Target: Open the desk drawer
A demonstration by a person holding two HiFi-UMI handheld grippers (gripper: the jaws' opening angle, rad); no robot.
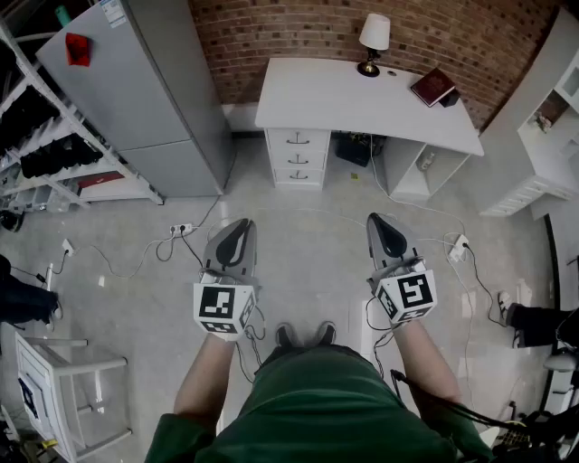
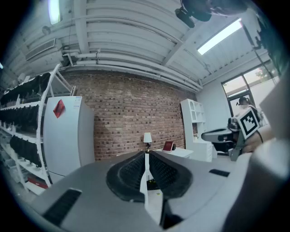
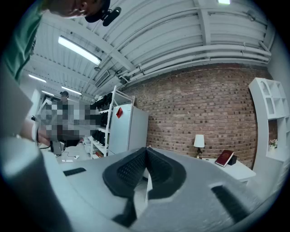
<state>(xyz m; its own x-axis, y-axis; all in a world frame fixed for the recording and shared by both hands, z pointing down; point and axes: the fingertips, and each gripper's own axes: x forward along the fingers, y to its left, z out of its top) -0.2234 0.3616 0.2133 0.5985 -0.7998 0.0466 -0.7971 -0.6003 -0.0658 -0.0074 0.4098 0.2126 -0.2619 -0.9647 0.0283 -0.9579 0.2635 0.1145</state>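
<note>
Head view, upper centre of the frame: a white bench (image 1: 317, 95) stands against a brick wall (image 1: 271, 27). A grey refrigerator (image 1: 145, 99) fills the upper left, beside dark-stocked shelving (image 1: 36, 136) at the left edge. The pale floor (image 1: 308, 226) carries loose cables (image 1: 136, 258) at centre left.

The drawer stack (image 1: 298, 155), three white fronts with handles, sits under the left end of the bench. All three fronts are flush and closed, well apart from both grippers.

The left gripper (image 1: 237, 224) and right gripper (image 1: 380, 219) are held side by side at lower centre, pointing toward the bench. Each gripper's own view shows its jaws pressed together, with nothing between them.

On the bench top, upper right, are a small lamp (image 1: 374, 41) and a red book (image 1: 432, 87).
</note>
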